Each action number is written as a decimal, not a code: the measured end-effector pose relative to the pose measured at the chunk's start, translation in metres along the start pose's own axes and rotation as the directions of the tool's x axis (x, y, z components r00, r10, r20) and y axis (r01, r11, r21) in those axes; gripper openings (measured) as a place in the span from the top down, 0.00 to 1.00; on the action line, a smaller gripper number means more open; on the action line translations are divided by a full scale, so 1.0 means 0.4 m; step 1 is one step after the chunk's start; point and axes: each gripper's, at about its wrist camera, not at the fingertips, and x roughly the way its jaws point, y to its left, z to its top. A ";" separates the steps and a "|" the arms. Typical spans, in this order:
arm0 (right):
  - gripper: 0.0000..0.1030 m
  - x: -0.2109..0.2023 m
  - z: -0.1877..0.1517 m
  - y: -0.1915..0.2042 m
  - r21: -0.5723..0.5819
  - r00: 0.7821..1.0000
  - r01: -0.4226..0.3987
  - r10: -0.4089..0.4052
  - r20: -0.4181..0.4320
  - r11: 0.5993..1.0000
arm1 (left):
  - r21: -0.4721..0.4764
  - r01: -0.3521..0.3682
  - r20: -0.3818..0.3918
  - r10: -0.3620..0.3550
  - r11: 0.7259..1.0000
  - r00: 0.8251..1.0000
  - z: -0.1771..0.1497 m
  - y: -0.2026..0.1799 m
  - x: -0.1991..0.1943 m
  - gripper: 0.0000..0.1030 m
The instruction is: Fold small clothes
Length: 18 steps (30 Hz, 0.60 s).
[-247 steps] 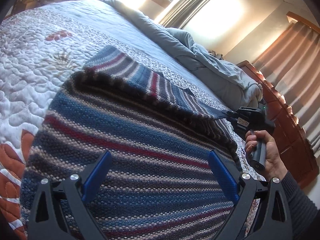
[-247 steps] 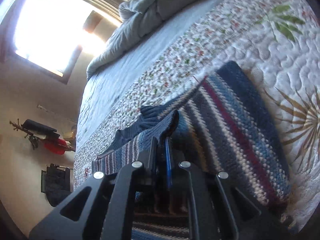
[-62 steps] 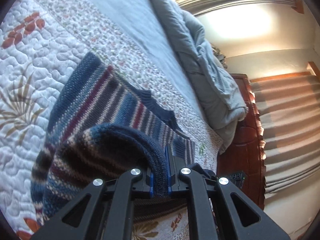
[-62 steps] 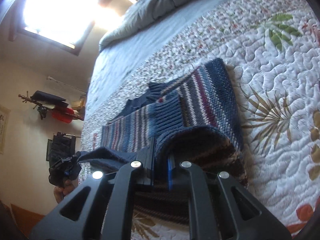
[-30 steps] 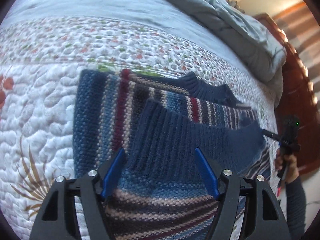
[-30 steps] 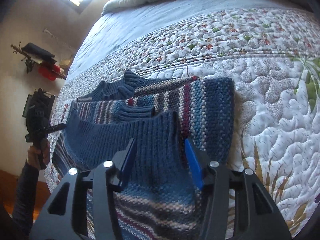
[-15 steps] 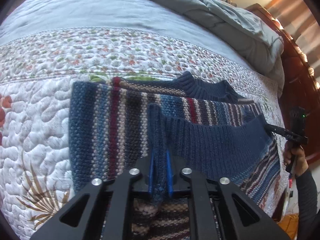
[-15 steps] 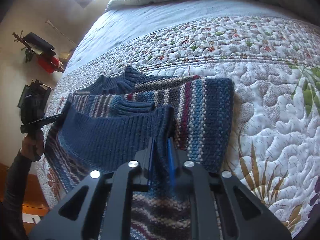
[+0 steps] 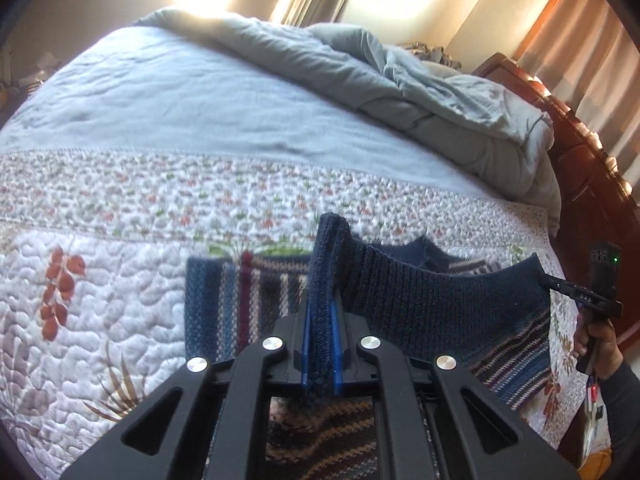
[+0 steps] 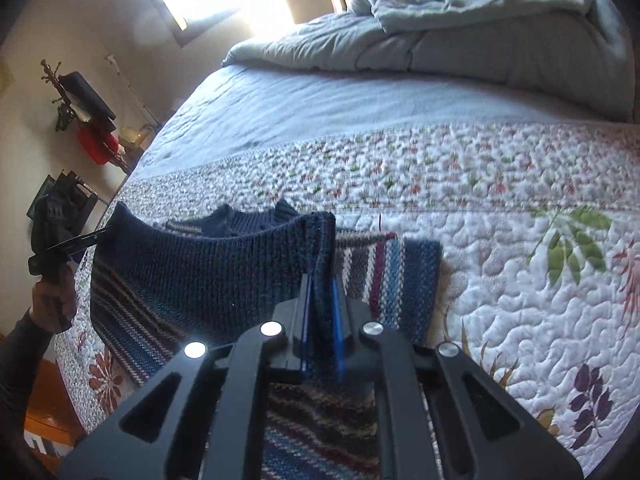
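Both claws, left claw (image 9: 320,344) and right claw (image 10: 322,320), pinch the ribbed hem of a soft, floppy, thick-knit striped sweater (image 9: 440,312); corners give the surest hold.

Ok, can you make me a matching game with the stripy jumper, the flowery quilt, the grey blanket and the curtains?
Things:
1. blue striped knitted sweater
2. white floral quilted bedspread
3. grey rumpled duvet
4. beige pleated curtains

States:
A. hanging by the wall
B. bunched at the bed's far end
C. pinched at two corners
D. spread flat under the knitwear

Pairs: 1-C, 2-D, 3-B, 4-A
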 end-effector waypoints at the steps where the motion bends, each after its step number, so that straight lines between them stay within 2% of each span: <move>1: 0.92 -0.004 0.008 0.002 -0.001 1.000 0.005 -0.005 0.007 1.000 | 0.002 -0.004 0.009 0.004 1.000 1.000 0.011 0.000 -0.006 0.92; 5: 0.92 -0.008 0.054 0.008 -0.006 0.999 0.038 -0.037 0.029 0.999 | 0.010 -0.025 0.029 0.025 1.000 0.999 0.058 -0.007 -0.013 0.92; 11: 0.92 0.025 0.121 0.005 -0.006 0.996 0.077 -0.077 0.044 0.997 | 0.016 -0.057 0.039 0.056 0.998 0.998 0.131 -0.014 0.030 0.92; 18: 0.92 0.122 0.148 -0.037 0.022 0.991 0.130 -0.130 -0.010 0.991 | -0.034 -0.092 -0.042 0.090 0.995 0.995 0.142 0.032 0.154 0.93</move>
